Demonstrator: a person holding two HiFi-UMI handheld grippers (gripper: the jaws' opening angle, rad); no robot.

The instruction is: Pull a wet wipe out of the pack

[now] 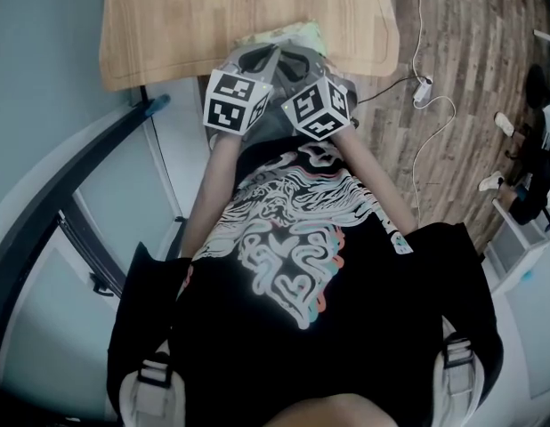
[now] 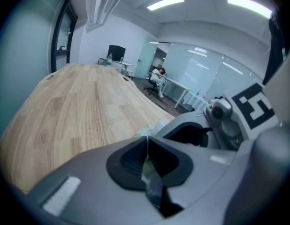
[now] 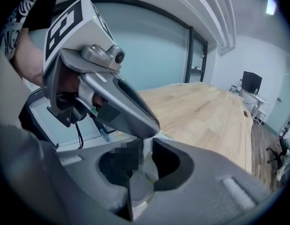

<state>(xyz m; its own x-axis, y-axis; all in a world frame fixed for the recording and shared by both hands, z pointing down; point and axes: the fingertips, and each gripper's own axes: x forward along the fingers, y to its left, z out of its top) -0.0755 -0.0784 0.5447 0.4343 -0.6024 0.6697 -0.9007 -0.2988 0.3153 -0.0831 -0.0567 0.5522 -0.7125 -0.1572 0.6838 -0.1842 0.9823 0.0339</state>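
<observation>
My left gripper (image 2: 147, 146) was clamped shut on a thin edge of the pack (image 1: 297, 34), my right gripper (image 3: 141, 161) beside it shut on a pale sheet (image 3: 135, 191), both at the table's (image 1: 168, 25) near edge.

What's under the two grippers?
A pale green wet wipe pack at the table's edge. The left gripper and right gripper cover most of it, hiding its opening.

A light wooden tabletop (image 1: 168, 25) with rounded corners is set above a dark wood-plank floor (image 1: 471, 52), across which a thin white cable (image 1: 423, 88) is laid. Pale walls, glass partitions (image 2: 206, 74) and a black-framed glass panel (image 2: 65, 22) are lit by long ceiling strip lights (image 2: 166, 3).
</observation>
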